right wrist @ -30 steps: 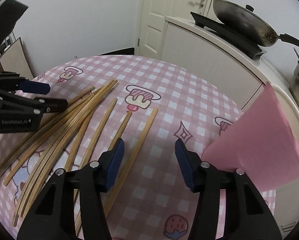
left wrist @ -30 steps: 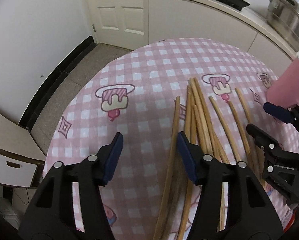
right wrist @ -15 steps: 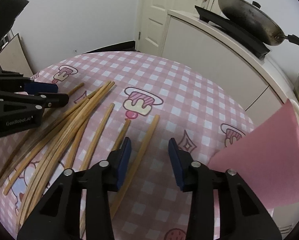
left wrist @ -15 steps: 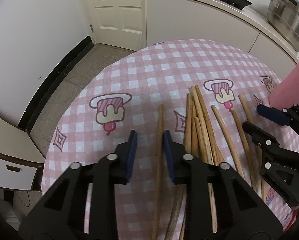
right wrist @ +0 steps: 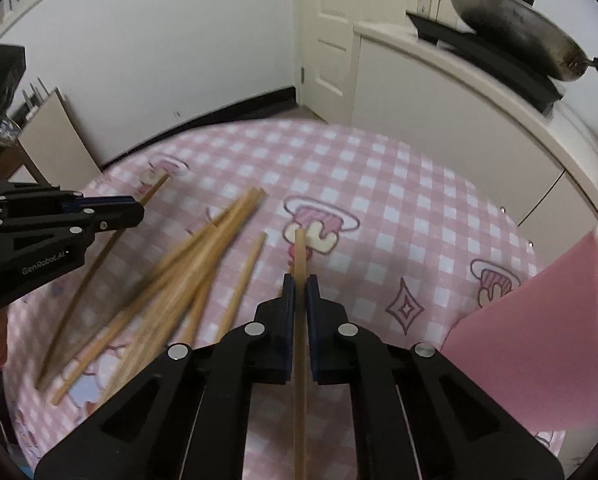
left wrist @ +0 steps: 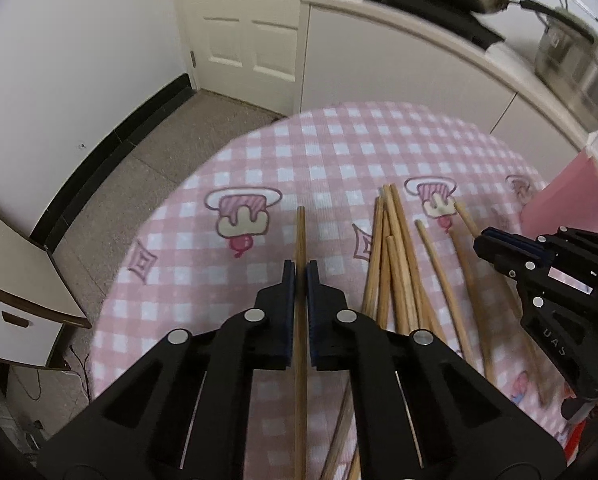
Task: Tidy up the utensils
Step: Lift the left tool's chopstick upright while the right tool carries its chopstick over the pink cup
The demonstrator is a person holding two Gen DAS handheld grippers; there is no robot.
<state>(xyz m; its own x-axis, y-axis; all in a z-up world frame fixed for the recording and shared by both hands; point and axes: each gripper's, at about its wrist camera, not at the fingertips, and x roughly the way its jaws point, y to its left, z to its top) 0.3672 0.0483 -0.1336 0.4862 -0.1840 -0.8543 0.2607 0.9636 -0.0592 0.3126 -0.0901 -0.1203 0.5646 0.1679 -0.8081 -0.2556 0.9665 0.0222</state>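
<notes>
My left gripper point(left wrist: 301, 276) clamps one chopstick point(left wrist: 300, 236), my right gripper point(right wrist: 300, 280) another point(right wrist: 299, 252). The loose pile point(right wrist: 187, 264) at ten o'clock on the table point(right wrist: 399, 200) is unsorted, so most work remains.

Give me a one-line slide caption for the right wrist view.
Right gripper clamps one wooden chopstick above the pink checked tablecloth; left gripper grips another beside the loose pile.
</notes>
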